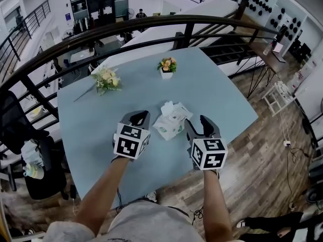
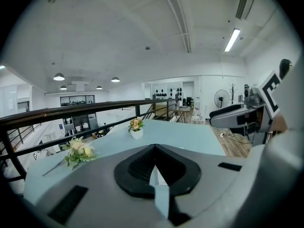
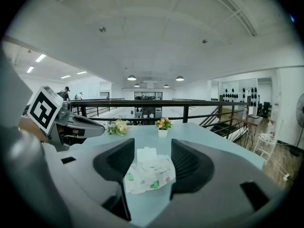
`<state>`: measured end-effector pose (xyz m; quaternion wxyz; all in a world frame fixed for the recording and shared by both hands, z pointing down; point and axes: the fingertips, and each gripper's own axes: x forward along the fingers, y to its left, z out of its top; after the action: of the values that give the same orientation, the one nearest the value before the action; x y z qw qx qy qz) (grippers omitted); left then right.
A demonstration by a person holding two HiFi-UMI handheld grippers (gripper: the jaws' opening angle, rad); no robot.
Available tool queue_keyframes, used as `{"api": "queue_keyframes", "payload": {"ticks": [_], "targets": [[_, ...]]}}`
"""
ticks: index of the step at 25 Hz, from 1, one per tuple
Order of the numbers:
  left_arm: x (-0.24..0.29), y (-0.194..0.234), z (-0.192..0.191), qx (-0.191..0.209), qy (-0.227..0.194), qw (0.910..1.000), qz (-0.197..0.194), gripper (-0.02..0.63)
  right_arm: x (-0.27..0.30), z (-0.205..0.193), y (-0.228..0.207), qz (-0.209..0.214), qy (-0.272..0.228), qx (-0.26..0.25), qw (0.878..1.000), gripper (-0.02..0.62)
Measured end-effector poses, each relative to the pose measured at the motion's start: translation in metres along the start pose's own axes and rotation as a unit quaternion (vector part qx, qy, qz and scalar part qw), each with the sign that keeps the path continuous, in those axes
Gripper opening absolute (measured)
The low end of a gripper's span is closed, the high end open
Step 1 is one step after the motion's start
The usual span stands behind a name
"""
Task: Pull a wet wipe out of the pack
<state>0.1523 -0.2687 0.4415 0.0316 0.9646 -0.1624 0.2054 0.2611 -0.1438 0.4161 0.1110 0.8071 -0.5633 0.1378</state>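
Left of the pack of wet wipes [image 1: 170, 121], the left gripper [image 1: 141, 117] hovers over the pale blue table [image 1: 91, 130] with its jaws closed tip to tip on nothing; only a sliver of table shows between them. The pack lies flat on the table between the two grippers, untouched. It is a soft, crinkled film pouch, and a white flap [image 3: 146, 153] at its far end looks like a raised flip lid. It is probably light and would slide or lift if the wipe were tugged alone. One gripper should therefore press the pouch body down while the other pinches the limp, damp sheet at the opening. Right of the pack, the right gripper [image 1: 199, 125] has its jaws wide apart and empty, with the pack framed between them but ahead of their tips.
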Motion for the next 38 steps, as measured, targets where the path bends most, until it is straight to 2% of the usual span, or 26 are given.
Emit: {"api": "queue_keyframes", "payload": {"ticks": [8,17,26,38], "targets": [[0.007,0.008,0.000,-0.003,-0.004,1.0000,0.008,-0.005,0.019,0.003,0.001,0.014,-0.003,-0.007,1.000,0.225],[0.015,0.022,-0.005,-0.003,0.003,0.9990,0.044,-0.005,0.049,0.006,-0.002,0.049,-0.009,-0.015,0.999,0.225],[0.023,0.035,-0.003,-0.022,0.015,0.9940,0.106,-0.005,0.083,0.011,-0.007,0.115,-0.005,-0.029,0.993,0.225],[0.031,0.033,0.006,-0.049,0.024,0.9814,0.184,-0.005,0.114,0.023,-0.021,0.196,-0.005,-0.052,0.979,0.225]]}}
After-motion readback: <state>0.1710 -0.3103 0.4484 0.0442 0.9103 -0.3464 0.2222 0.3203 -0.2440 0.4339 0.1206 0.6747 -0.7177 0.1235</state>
